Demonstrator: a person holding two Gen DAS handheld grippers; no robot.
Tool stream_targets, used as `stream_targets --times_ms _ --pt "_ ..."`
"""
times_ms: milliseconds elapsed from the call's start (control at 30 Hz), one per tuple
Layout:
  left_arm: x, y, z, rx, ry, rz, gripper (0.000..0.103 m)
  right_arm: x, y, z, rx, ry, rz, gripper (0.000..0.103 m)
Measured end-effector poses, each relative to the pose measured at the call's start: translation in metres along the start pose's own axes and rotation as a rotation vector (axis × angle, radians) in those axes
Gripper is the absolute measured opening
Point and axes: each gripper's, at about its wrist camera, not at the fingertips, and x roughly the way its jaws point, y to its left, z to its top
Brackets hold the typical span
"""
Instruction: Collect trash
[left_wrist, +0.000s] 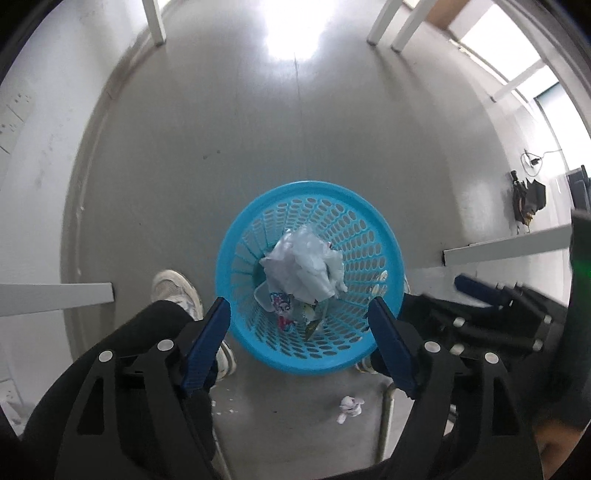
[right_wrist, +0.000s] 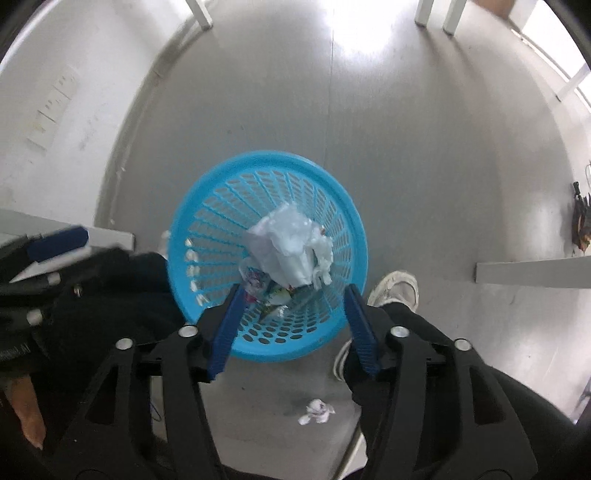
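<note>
Left wrist view
Left gripper (left_wrist: 299, 314): jaws spread wide, nothing between the blue pads; it points almost straight down at the floor.
Blue basket (left_wrist: 236, 258): directly below and just ahead of the gripper, standing upright on the grey floor (left_wrist: 258, 129); its near rim sits between the two fingertips as seen from here, but well beneath them, not touching.
Crumpled white bag (left_wrist: 306, 262): inside the basket, on top of the other trash, straight ahead of the gap between the fingers.
Colourful wrappers (left_wrist: 284, 310): deeper in the basket, under the bag's near edge.
Paper scrap (left_wrist: 349, 406): on the floor outside the basket, behind the fingertips and toward the right finger.
Right gripper (left_wrist: 480, 291): off to the right at a similar height, blurred.
White shoe (left_wrist: 177, 291): on the floor just left of the left finger, with a black trouser leg (left_wrist: 147, 332) over it.

Right wrist view
Right gripper (right_wrist: 293, 306): jaws parted, empty, aimed steeply down.
Blue basket (right_wrist: 192, 221): below and ahead, its near wall framed between the two fingers, apart from them.
Crumpled white bag (right_wrist: 288, 247): in the basket, ahead of the fingertips, slightly toward the right finger.
Colourful wrappers (right_wrist: 258, 286): beneath the bag, close to the left finger's tip in the picture.
Paper scrap (right_wrist: 316, 410): on the floor behind the fingertips, outside the basket.
Left gripper (right_wrist: 55, 243): far left, blurred.
White shoe (right_wrist: 397, 288): just right of the right finger.
</note>
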Motion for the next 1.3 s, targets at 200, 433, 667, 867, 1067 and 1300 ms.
stream_targets --times_ms 200,433,667,867,1067,1300 --pt "-0.038 -0.007 -0.032 0.061 -0.082 -0.023 0.080 -0.053 0.006 -0.025 -0.066 -0.112 0.042 0.066" --pt "-0.079 -0.017 -0.069 0.094 -0.149 -0.007 0.086 -0.097 0.011 -0.055 -0.131 -0.175 0.043 0.073" --pt "-0.122 -0.022 -0.113 0.117 -0.192 -0.011 0.091 -0.147 0.008 -0.092 -0.179 -0.251 0.030 0.080" --pt "-0.151 -0.022 -0.136 0.119 -0.260 -0.081 0.097 -0.174 0.007 -0.122 -0.198 -0.295 0.047 0.087" --pt "-0.145 -0.024 -0.136 0.152 -0.288 -0.066 0.097 -0.169 0.011 -0.123 -0.212 -0.304 0.053 0.093" --pt "-0.121 -0.020 -0.114 0.138 -0.263 -0.051 0.097 -0.151 0.010 -0.109 -0.203 -0.267 0.041 0.094"
